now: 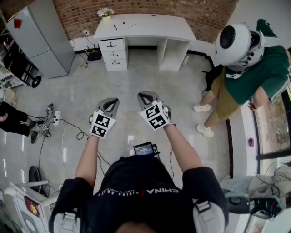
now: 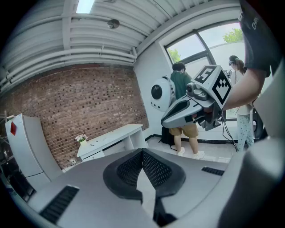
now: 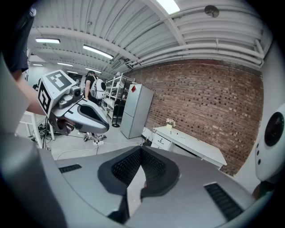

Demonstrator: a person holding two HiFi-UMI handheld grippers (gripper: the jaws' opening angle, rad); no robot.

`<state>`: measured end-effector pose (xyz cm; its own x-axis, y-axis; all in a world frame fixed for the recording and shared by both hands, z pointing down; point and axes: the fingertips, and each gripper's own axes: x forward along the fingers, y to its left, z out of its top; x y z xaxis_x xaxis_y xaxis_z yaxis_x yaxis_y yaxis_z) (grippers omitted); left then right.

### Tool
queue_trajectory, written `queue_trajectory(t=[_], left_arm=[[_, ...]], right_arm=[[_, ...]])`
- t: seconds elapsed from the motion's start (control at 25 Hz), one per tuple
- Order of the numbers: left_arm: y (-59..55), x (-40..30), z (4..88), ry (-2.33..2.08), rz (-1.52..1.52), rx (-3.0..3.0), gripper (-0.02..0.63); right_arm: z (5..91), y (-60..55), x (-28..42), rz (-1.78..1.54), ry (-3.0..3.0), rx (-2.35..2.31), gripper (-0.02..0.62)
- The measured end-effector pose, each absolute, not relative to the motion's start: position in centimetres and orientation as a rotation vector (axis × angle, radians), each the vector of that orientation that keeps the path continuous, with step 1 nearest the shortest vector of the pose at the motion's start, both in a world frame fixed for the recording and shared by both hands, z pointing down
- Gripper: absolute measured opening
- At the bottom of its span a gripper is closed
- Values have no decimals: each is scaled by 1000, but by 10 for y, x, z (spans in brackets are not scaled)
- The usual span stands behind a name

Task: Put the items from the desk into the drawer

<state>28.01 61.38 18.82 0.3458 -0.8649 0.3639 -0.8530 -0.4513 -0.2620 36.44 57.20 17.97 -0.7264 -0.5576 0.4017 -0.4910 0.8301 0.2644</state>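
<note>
You cannot identify the items [image 1: 115,27] from the head view. They are only a few thin dark slivers lying on the left half of the white surface [image 1: 173,28], just right of a small pot of pale flowers [image 1: 105,13] at its back left corner. In both gripper views they shrink to faint specks on the top. What sits in the open bay under the surface's right half is lost in shadow.

The drawer stack [image 1: 112,54] stands under the surface's left end. It is white, with three fronts and small dark handles, and all three fronts look pushed in flush.

Your left tongs [image 1: 111,102] and right tongs [image 1: 144,96] are side by side, well short of the surface and pointing toward it over the grey floor. Each pair is closed, the ribbed black pads meet at the tip, and nothing is between them.

A bystander in a green top [image 1: 259,73] stands off the surface's right end, partly cut off by the frame edge. A tall grey cabinet [image 1: 38,36] stands to the surface's left, and a brick wall [image 1: 150,7] runs behind it.
</note>
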Motion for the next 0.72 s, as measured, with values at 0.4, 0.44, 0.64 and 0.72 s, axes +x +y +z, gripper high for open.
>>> queue_trajectory(t=[0.4, 0.44, 0.64, 0.72], left_arm=[[609, 279, 195, 1626, -752, -2525, 11], [609, 279, 197, 1617, -767, -2517, 11], [608, 282, 205, 1584, -811, -2514, 11], [608, 282, 206, 1581, -819, -2514, 12]], right_arm=[[188, 566, 364, -205, -2525, 766, 15], [189, 566, 364, -209, -2522, 764, 15], [193, 565, 365, -210, -2514, 755, 15], [194, 564, 365, -203, -2515, 754, 16]])
